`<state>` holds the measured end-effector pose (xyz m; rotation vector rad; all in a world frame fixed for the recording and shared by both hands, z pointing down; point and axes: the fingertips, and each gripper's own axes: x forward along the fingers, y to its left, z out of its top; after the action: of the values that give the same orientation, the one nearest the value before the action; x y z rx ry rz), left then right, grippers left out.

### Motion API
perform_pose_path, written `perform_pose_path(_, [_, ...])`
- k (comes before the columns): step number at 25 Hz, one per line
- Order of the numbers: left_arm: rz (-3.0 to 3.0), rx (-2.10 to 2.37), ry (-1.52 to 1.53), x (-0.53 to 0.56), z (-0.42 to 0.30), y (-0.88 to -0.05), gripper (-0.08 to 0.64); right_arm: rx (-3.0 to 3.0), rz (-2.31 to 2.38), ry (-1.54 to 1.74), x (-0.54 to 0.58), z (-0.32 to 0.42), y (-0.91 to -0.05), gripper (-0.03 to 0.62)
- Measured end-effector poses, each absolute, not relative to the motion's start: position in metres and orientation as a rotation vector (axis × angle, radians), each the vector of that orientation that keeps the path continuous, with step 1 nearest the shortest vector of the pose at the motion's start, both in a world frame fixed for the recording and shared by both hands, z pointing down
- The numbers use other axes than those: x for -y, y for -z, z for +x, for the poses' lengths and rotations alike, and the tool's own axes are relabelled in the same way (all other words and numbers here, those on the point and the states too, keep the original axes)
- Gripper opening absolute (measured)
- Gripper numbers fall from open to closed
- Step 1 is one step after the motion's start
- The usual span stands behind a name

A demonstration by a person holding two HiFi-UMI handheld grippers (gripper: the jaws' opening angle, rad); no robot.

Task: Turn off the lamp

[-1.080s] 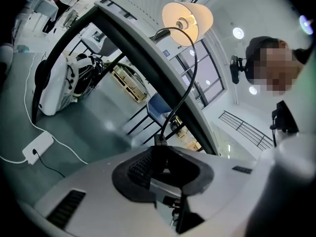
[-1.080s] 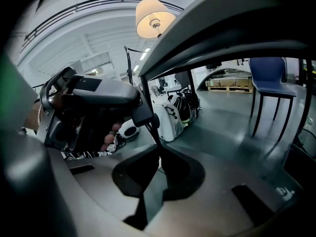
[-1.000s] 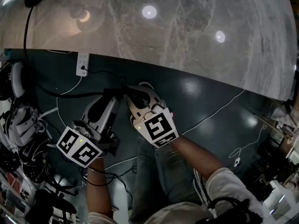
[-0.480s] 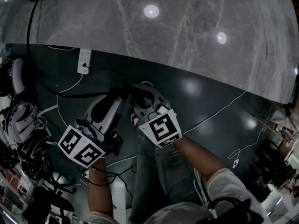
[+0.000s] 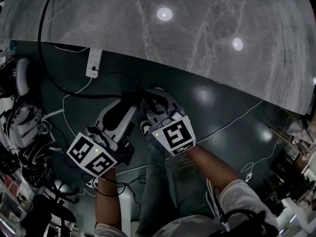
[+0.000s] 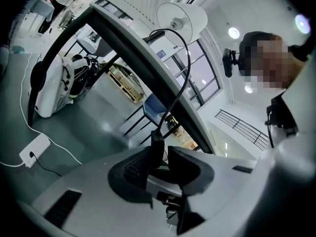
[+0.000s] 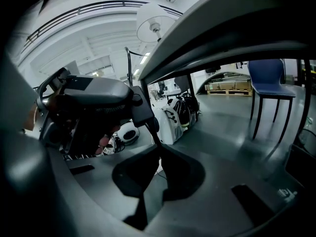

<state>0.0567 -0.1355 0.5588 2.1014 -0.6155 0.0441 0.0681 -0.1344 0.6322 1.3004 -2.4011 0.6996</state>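
The left gripper's (image 6: pixel 163 157) jaws are opening, with the cord switch (image 6: pixel 157 144) between them, close to the left pad. The right gripper (image 7: pixel 159 154) is clenched on the black cord (image 7: pixel 155 136) just beside that switch. Both hang near the table edge (image 5: pixel 197 78), over grey floor (image 5: pixel 222 117) that is free on the right. The lamp (image 6: pixel 181 16) stands up on the table and looks unlit.

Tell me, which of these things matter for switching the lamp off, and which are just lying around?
For the job:
lamp
cord
switch, between the opening jaws of the left gripper
right gripper, shut on the cord

Just lying about:
power strip
white floor cable
white bag
blue chair
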Motion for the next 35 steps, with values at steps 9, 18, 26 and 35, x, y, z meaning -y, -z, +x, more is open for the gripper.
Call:
perform_pose_path(9, [2.106, 0.671, -0.148, 0.121, 0.045, -0.576, 0.114, 2.37, 1.306, -0.726, 0.14, 0.072, -0.645, 0.011])
perform_pose_path(18, [2.168, 0.851, -0.382, 0.122, 0.016, -0.601, 0.11, 2.332, 1.307, -0.764, 0.155, 0.07, -0.664, 0.011])
perform_pose_path(26, [2.081, 1.081, -0.479, 0.131, -0.009, -0.639, 0.008, 2.301, 1.269, -0.787, 0.173, 0.063, -0.682, 0.011])
perform_pose_path(35, [1.999, 1.132, -0.422, 0.12, -0.024, -0.651, 0.008, 2.231, 1.214, -0.822, 0.196, 0.049, -0.719, 0.012])
